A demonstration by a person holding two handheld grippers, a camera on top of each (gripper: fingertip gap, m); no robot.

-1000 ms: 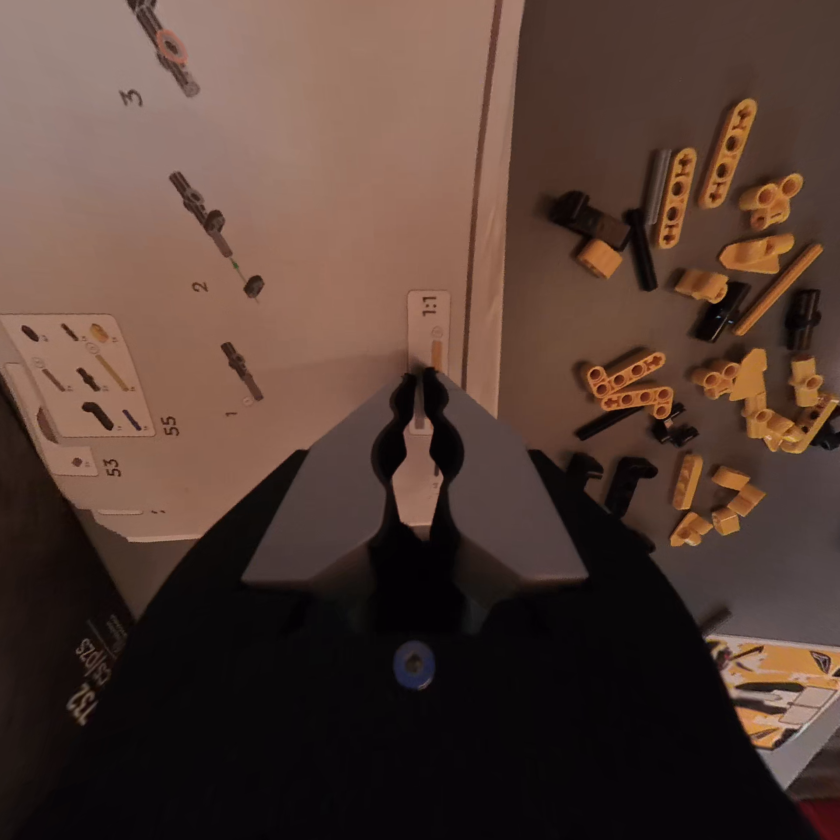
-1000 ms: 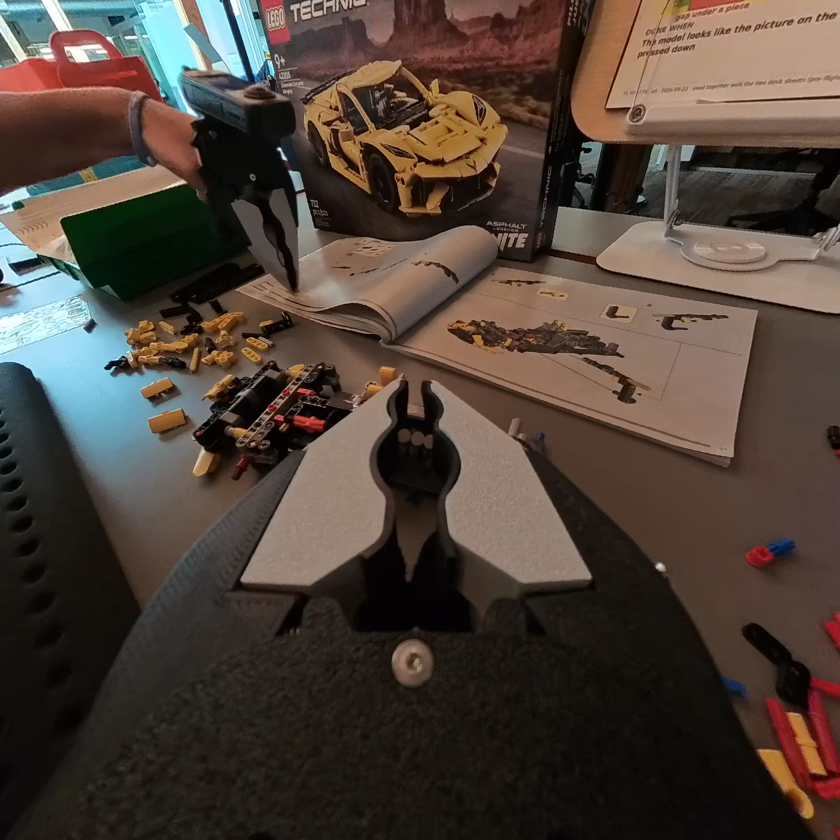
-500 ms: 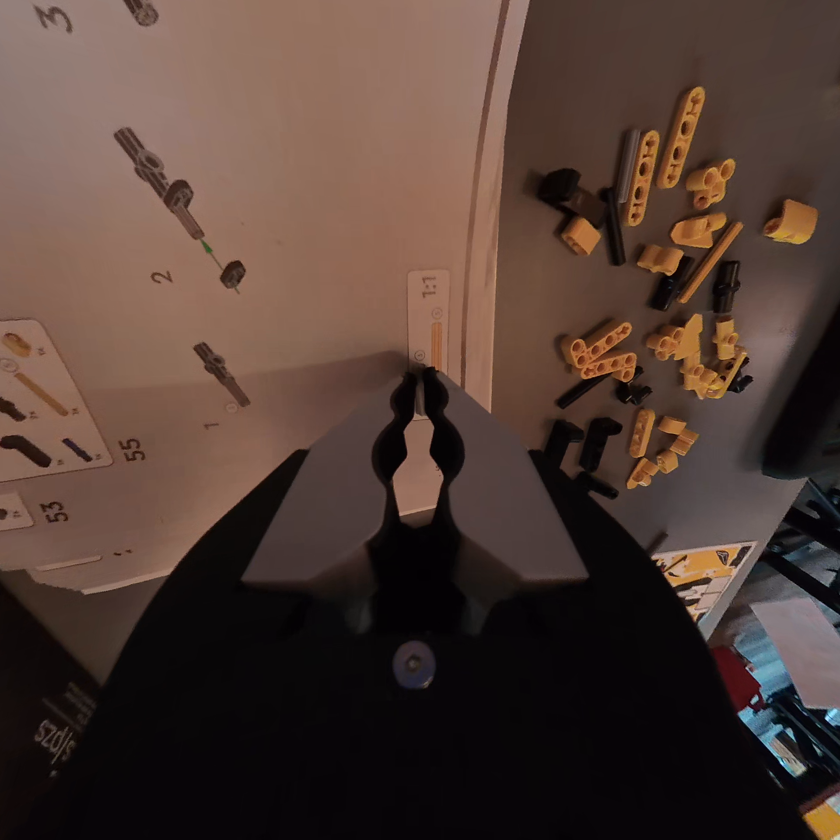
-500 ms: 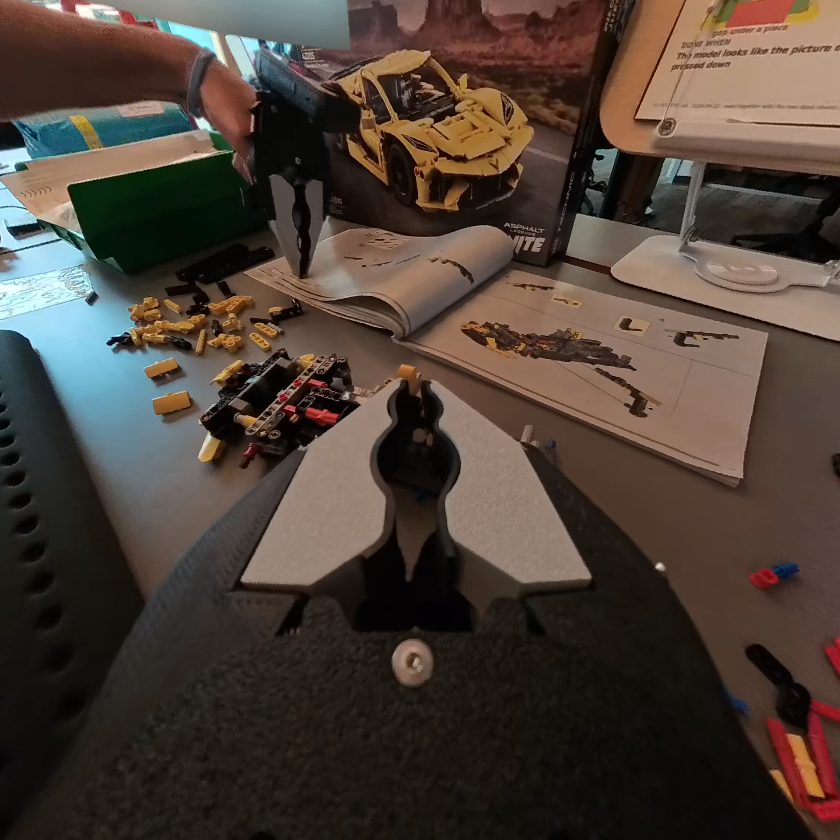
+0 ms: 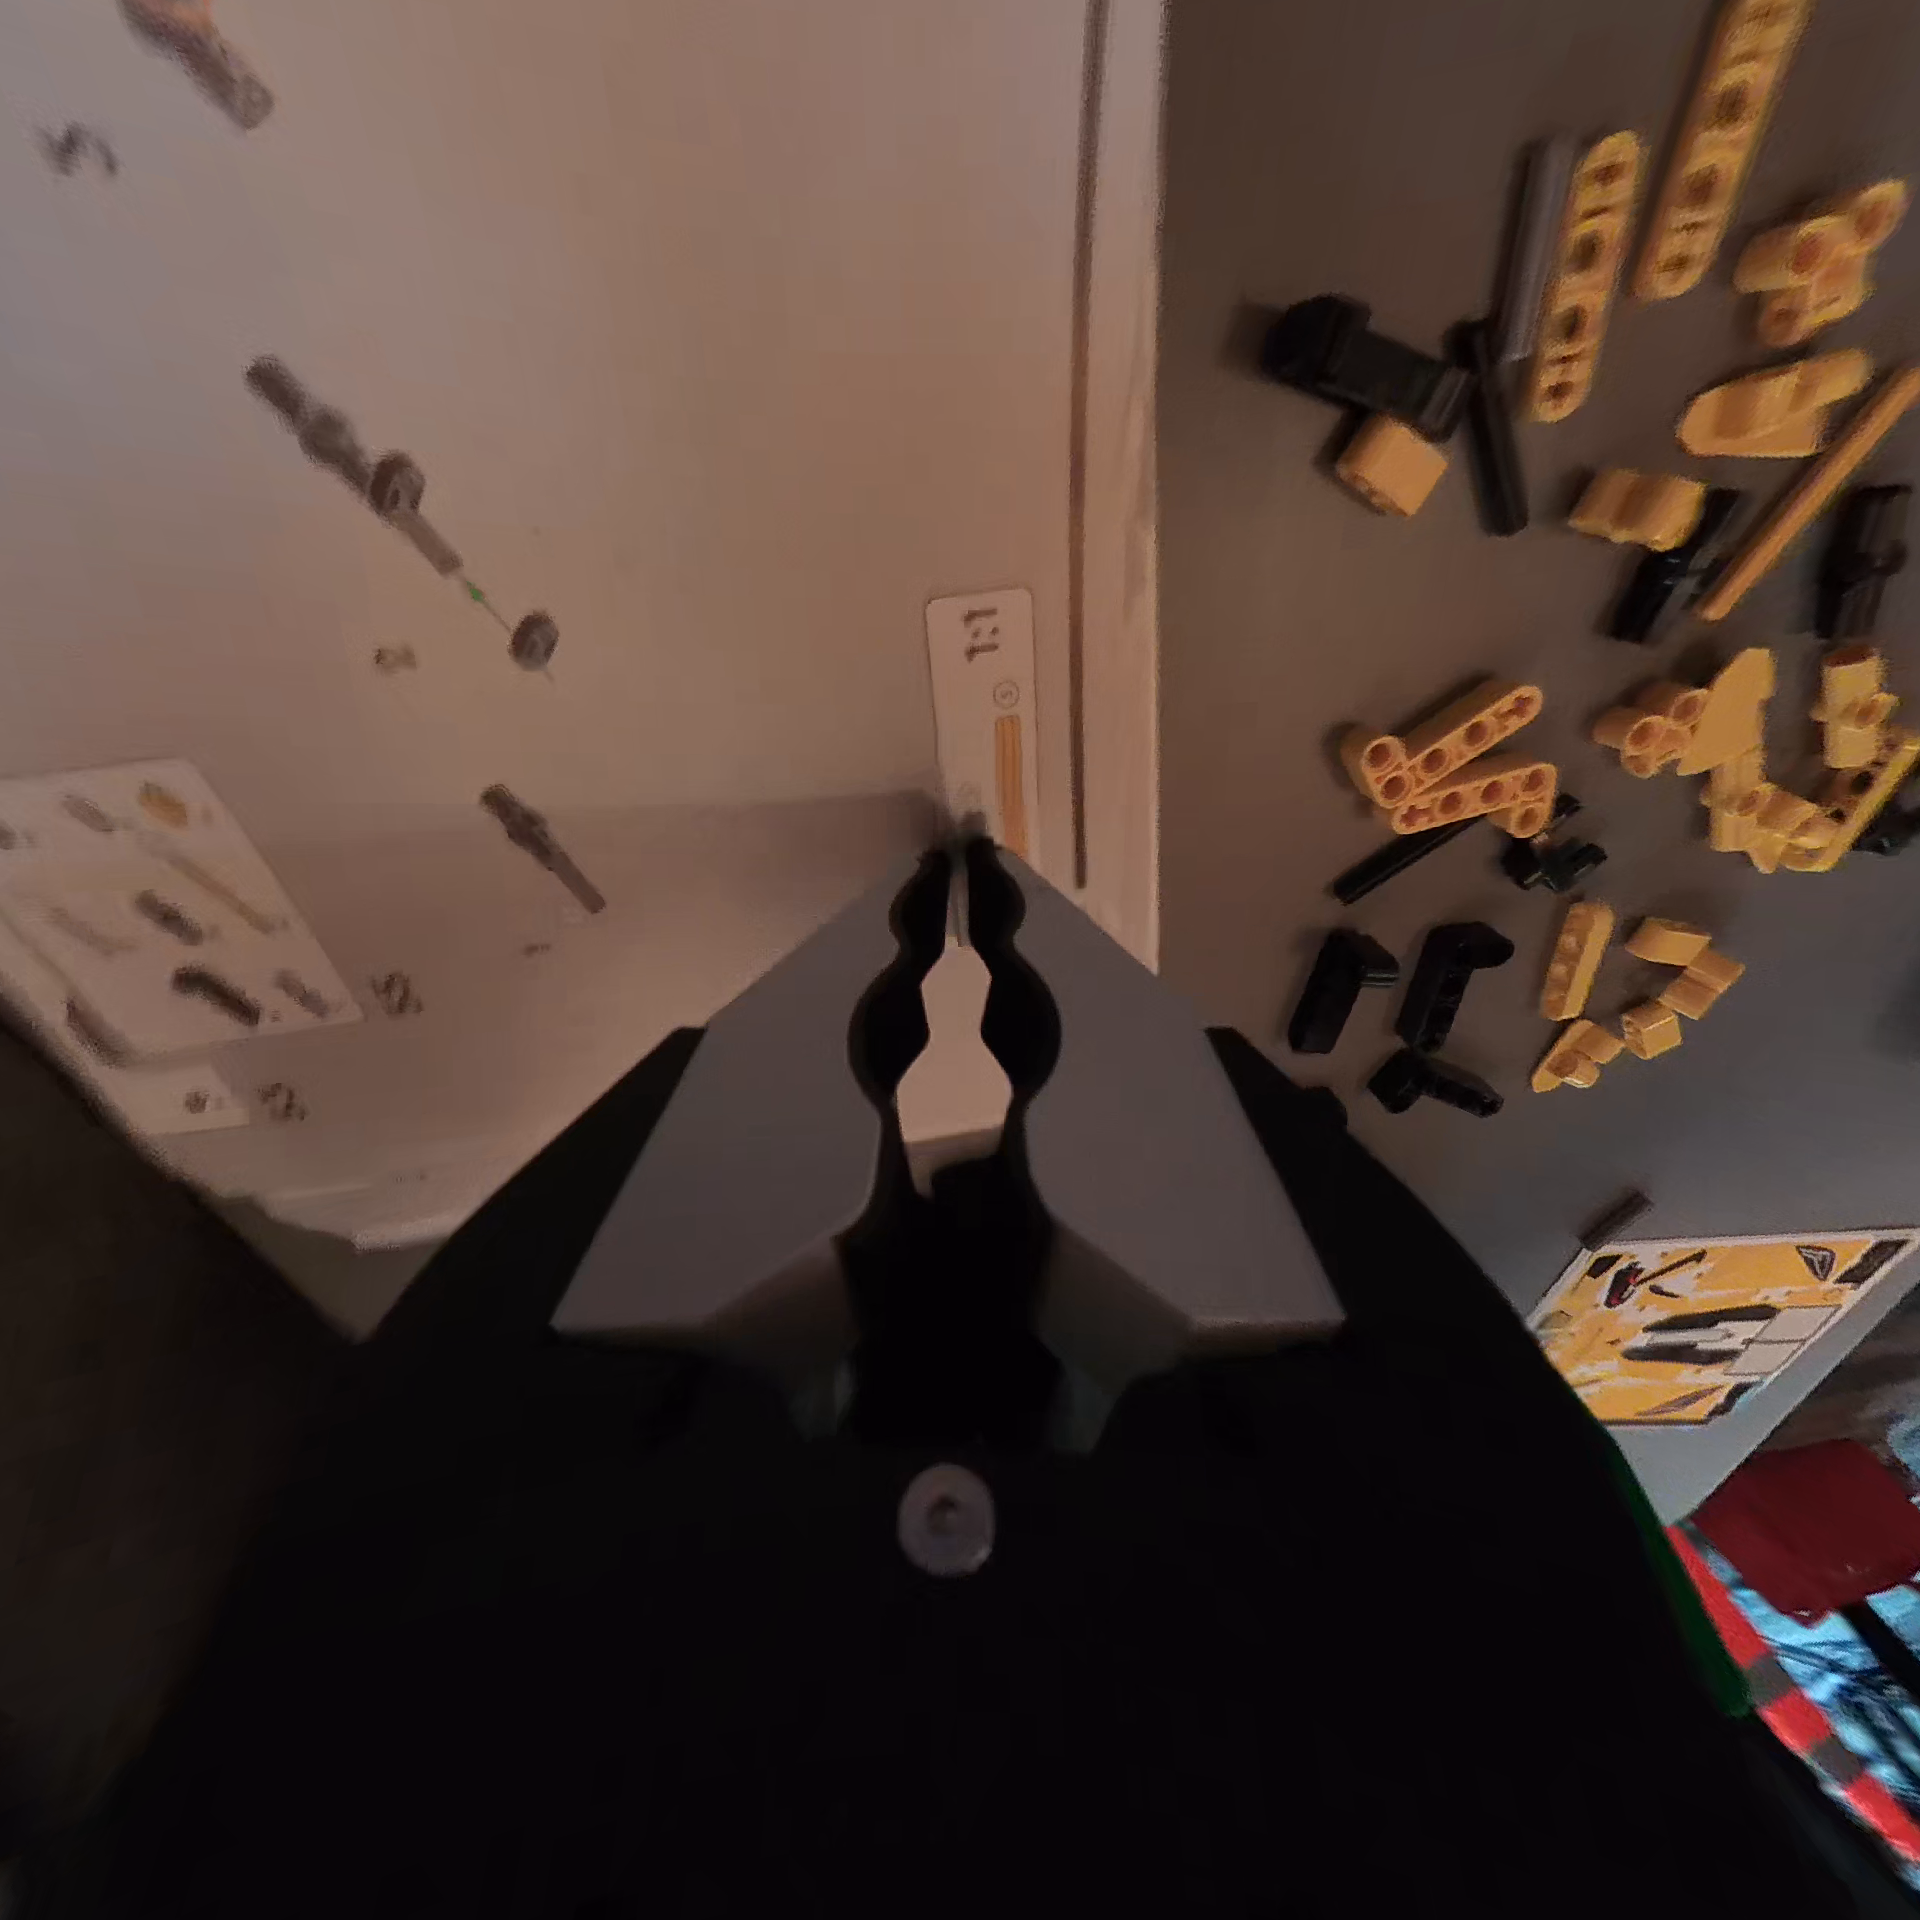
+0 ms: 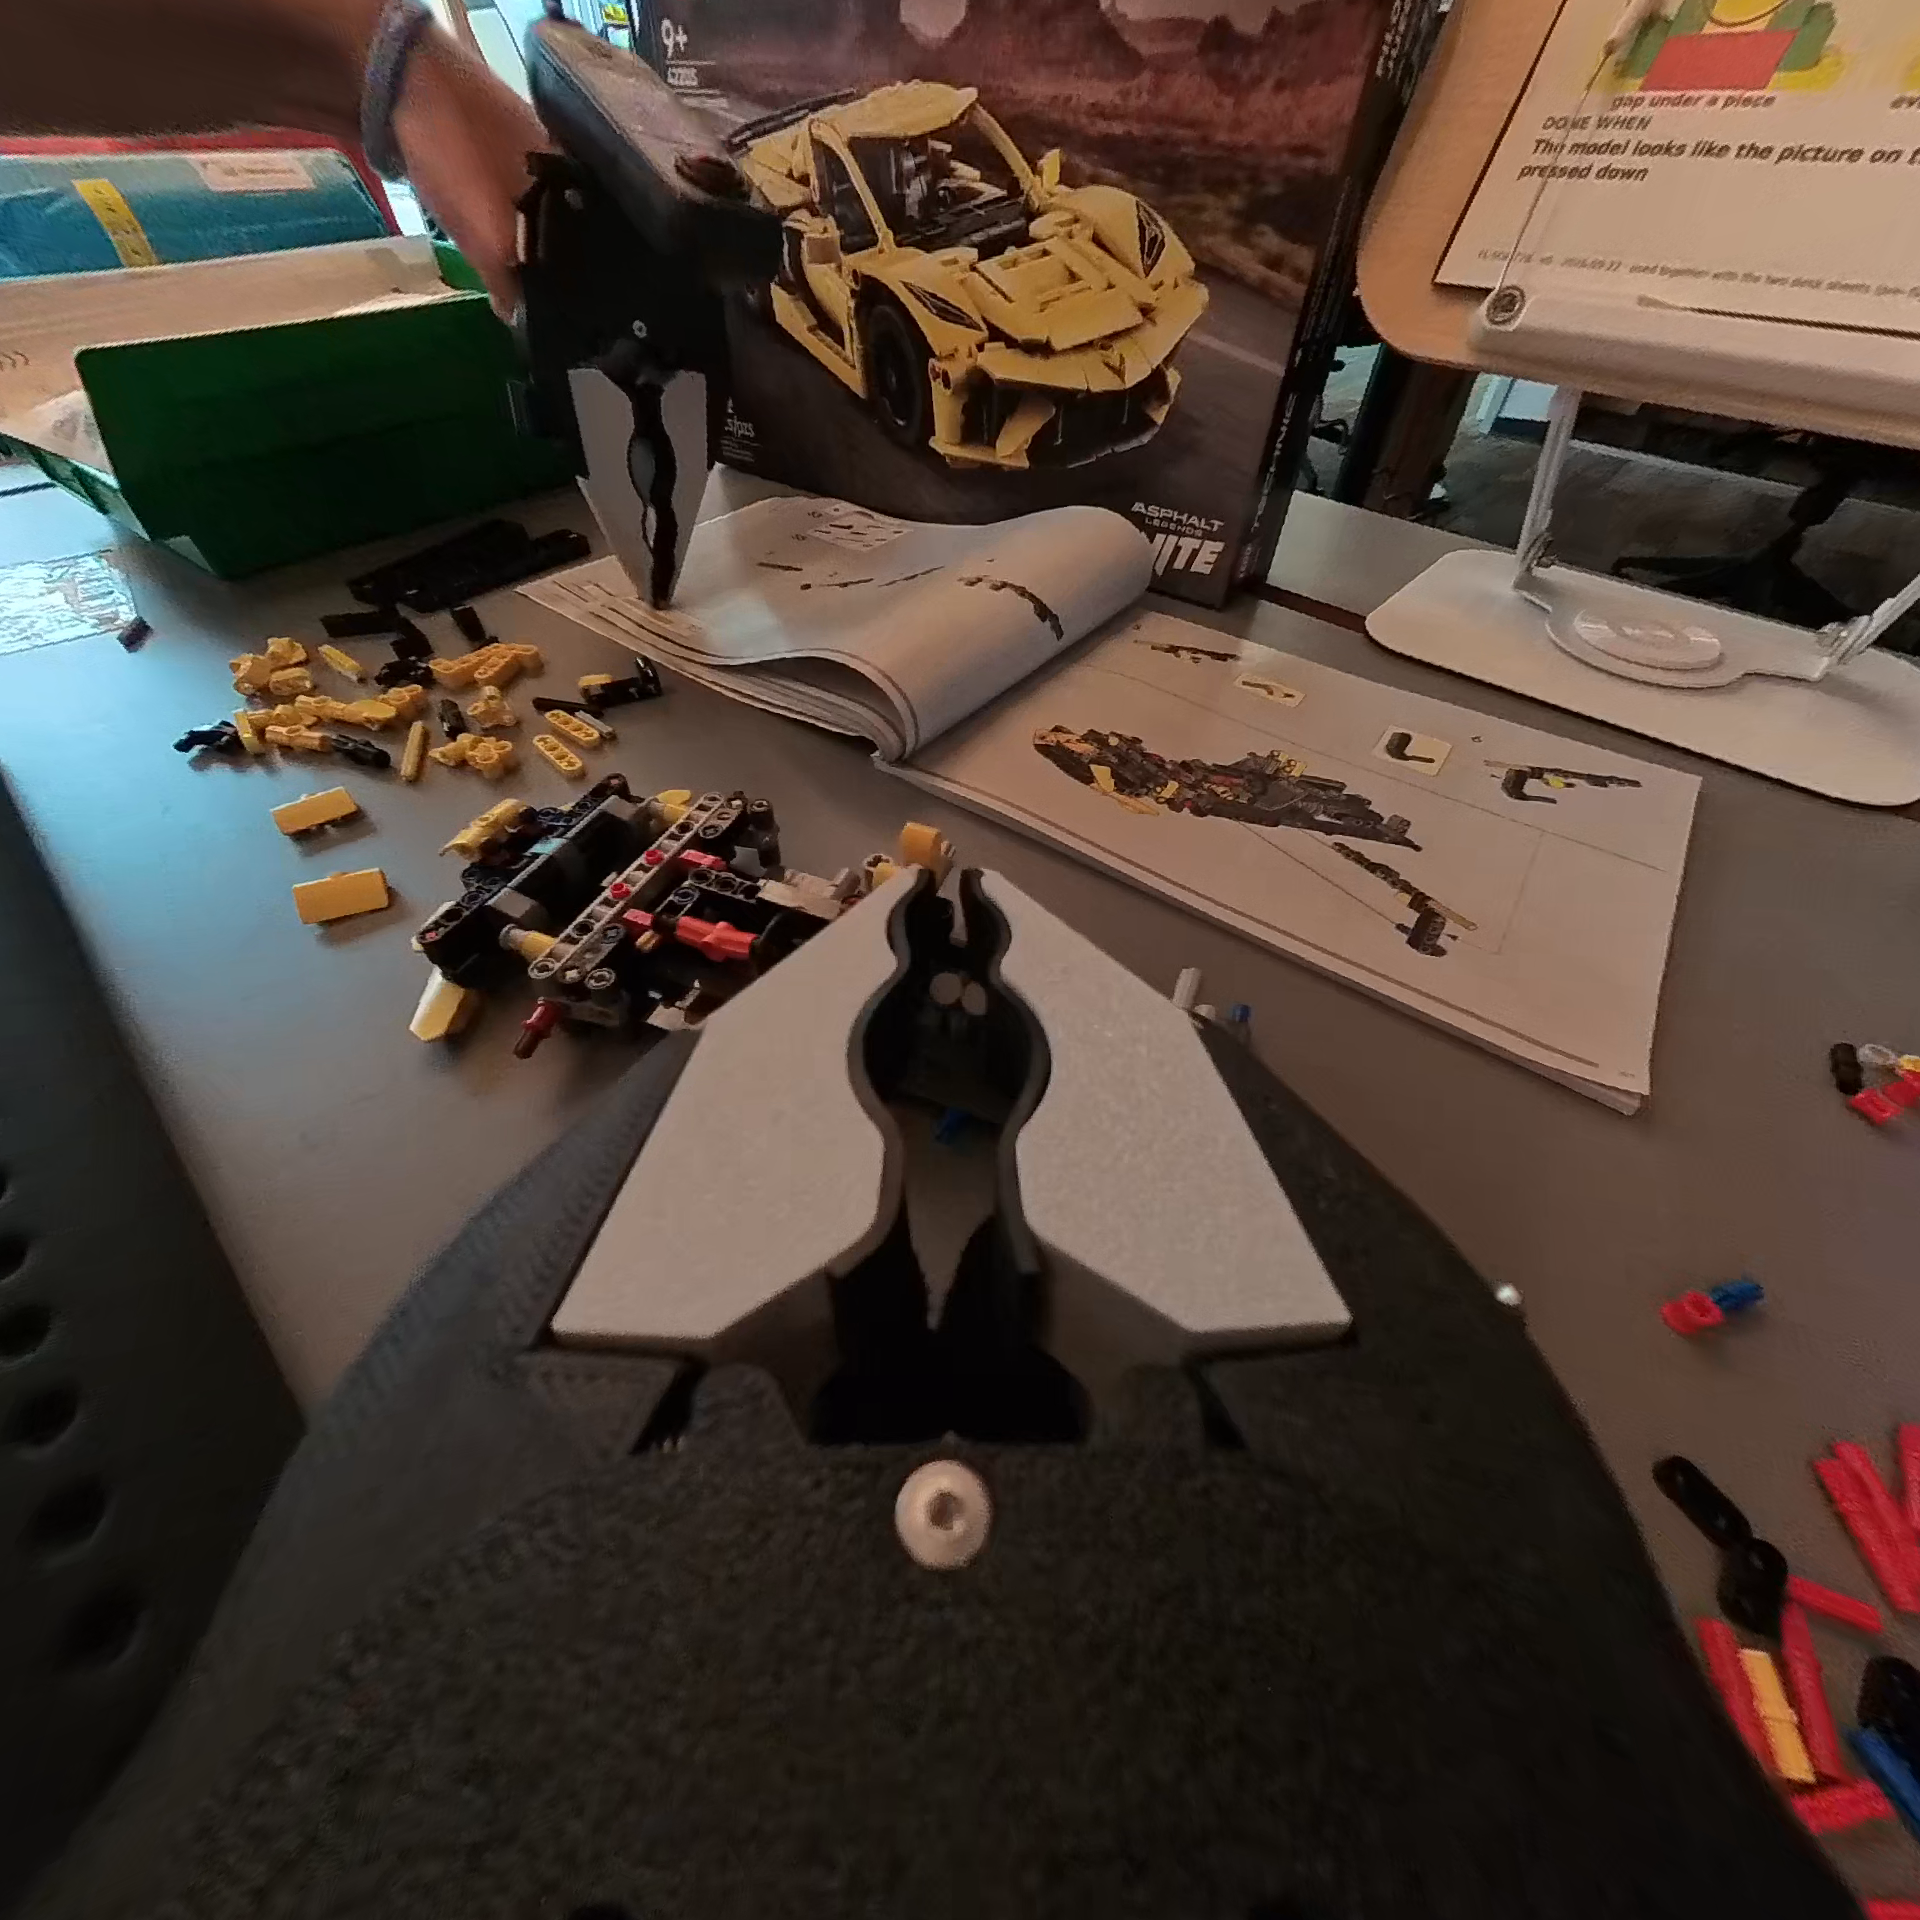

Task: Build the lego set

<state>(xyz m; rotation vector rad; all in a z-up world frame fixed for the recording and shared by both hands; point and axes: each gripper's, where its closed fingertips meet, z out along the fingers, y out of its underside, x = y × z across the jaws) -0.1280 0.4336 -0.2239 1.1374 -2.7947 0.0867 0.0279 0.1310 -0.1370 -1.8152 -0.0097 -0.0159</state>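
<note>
Lego chassis (image 6: 613, 914) lies just beyond right hand-held gripper (image 6: 943, 883)

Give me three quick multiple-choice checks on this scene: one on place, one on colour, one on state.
1. Where are the tips of the left gripper?
A. over a page of the open booklet
B. over the green bin
C. on the half-built chassis

2. What colour is the car pictured on the box?
A. red
B. yellow
C. blue

3. The left gripper is:
A. wide open and empty
B. closed on a thin grey piece
C. clamped on a yellow beam

Key:
1 A, the tips hang just above the printed page.
2 B, the box front shows a yellow sports car.
3 B, a grey sliver sits between the nearly touching tips.
</note>
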